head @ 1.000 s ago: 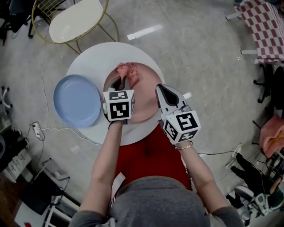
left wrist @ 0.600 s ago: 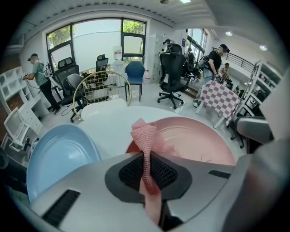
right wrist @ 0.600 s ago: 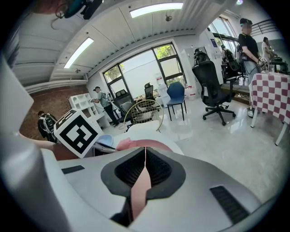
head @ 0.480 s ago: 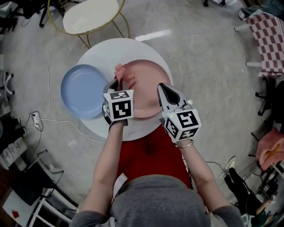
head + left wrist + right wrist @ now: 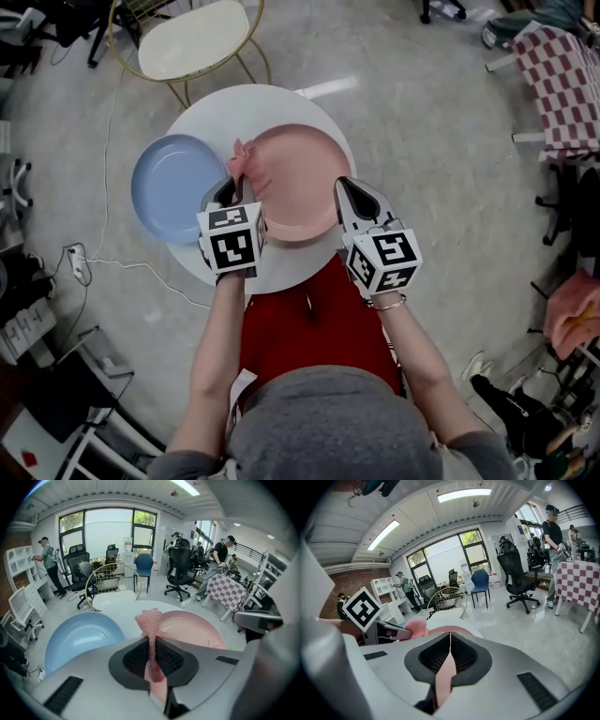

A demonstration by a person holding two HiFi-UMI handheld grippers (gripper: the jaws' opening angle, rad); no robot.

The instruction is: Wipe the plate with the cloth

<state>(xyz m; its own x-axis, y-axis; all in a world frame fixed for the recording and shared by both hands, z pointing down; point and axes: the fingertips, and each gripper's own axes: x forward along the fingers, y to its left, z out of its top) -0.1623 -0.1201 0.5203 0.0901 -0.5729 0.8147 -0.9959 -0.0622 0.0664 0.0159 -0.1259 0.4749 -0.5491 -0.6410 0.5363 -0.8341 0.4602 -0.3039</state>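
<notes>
- Pink knitted cloth (image 5: 150, 620) stands between the jaws of our left gripper (image 5: 228, 192). The jaws are pressed on its lower part, and its bunched top rises just ahead of the tips.
- Our right gripper (image 5: 349, 192) has its jaws closed on the thin near rim of the pink plate (image 5: 300, 178). In the right gripper view we see this rim as a narrow pink strip between them.
- The pink plate spreads ahead of the right gripper and to the right of the left gripper. The cloth sits at its left edge.
- A blue plate (image 5: 173, 202) lies just to the left of the left gripper, on the round white table (image 5: 234, 108).
- A chair (image 5: 192, 42) with a gold wire frame stands on the floor beyond the table, well ahead of the left gripper.
</notes>
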